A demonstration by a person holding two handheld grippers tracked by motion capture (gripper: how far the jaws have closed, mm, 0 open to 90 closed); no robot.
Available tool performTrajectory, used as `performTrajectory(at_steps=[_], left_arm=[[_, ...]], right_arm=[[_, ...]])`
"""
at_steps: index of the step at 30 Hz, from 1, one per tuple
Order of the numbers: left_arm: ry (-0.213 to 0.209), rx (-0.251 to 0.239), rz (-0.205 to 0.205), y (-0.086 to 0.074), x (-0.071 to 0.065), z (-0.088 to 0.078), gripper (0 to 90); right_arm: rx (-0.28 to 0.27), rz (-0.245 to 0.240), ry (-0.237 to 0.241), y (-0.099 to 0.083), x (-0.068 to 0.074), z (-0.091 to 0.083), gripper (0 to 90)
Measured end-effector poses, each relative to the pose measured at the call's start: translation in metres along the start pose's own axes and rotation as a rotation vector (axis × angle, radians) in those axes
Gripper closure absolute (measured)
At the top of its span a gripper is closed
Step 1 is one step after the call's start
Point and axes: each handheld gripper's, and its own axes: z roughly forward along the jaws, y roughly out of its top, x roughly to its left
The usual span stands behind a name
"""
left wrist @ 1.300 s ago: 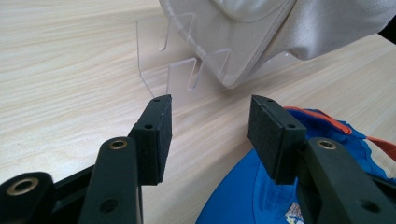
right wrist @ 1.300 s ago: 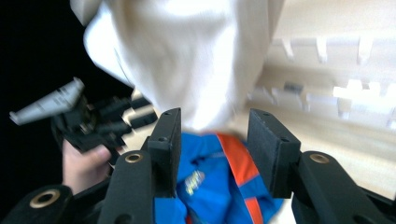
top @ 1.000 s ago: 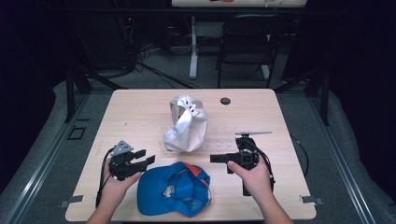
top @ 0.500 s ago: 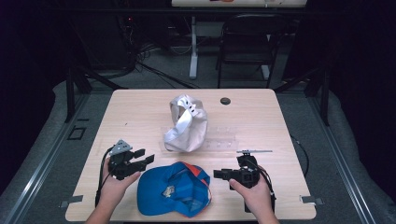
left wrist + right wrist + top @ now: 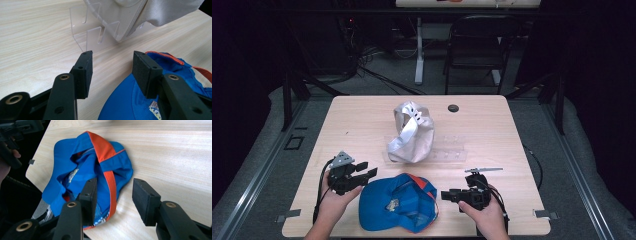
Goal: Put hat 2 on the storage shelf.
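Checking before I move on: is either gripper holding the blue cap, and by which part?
Nothing is held. Left gripper and right gripper are open beside the blue cap.

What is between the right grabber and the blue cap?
Nothing visible. The right gripper points its open jaws at the crumpled blue fabric cap with orange trim, with bare wooden table between them. The white cap on the clear plastic stand sits farther back, out of the way.

Bright lit tabletop, dark surroundings, slightly soft
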Motion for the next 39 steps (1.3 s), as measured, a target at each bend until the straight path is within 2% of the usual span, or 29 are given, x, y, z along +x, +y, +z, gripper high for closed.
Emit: performTrajectory(at_steps=[2, 3, 4, 5, 7, 10, 11, 12, 15, 22, 31, 34, 37, 39], left_arm=[[0.001, 0.002, -0.005, 0.0, 0.0, 0.001, 50.3], [-0.003, 0.013, -0.006, -0.001, 0.001, 0.002, 50.2], [-0.001, 0.013, -0.011, -0.001, 0.002, 0.003, 50.1], [-0.001, 0.018, -0.013, -0.002, 0.002, 0.004, 50.0], [-0.001, 0.026, -0.011, -0.002, 0.003, 0.005, 49.7], [0.001, 0.025, -0.012, -0.003, 0.004, 0.005, 49.6], [-0.001, 0.025, -0.012, -0.003, 0.004, 0.005, 49.5], [-0.001, 0.025, -0.012, -0.003, 0.004, 0.005, 49.4], [0.005, 0.024, -0.01, -0.003, 0.004, 0.003, 49.3], [0.019, 0.032, 0.0, -0.005, 0.002, 0.0, 49.4], [0.062, 0.017, -0.03, -0.015, 0.008, -0.016, 49.3], [0.071, 0.015, -0.041, -0.017, 0.01, -0.022, 49.4], [0.084, 0.006, -0.05, -0.02, 0.012, -0.026, 49.3], [0.087, 0.011, -0.048, -0.021, 0.013, -0.028, 49.3]], right_arm=[[-0.003, 0.002, 0.0, -0.004, -0.003, -0.002, 55.1], [0.024, -0.022, -0.045, -0.004, -0.007, -0.005, 55.1], [-0.036, 0.036, 0.029, -0.008, -0.008, 0.001, 55.1], [-0.009, 0.033, 0.008, -0.008, -0.011, 0.0, 55.2], [0.008, 0.042, 0.016, -0.008, -0.014, 0.004, 55.2], [-0.012, 0.069, 0.067, -0.01, -0.015, 0.012, 55.2], [0.054, 0.014, -0.009, -0.008, -0.016, 0.008, 55.1], [0.03, 0.042, 0.045, -0.01, -0.015, 0.013, 55.1], [0.044, 0.035, 0.038, -0.013, -0.014, 0.021, 54.6], [0.07, 0.021, 0.068, -0.014, -0.014, 0.036, 54.6], [0.125, 0.035, 0.115, -0.007, -0.013, 0.054, 54.7], [0.159, 0.025, 0.101, -0.006, -0.012, 0.061, 54.9], [0.181, 0.03, 0.125, -0.005, -0.012, 0.066, 57.8], [0.206, 0.057, 0.159, -0.003, -0.01, 0.064, 59.6]])
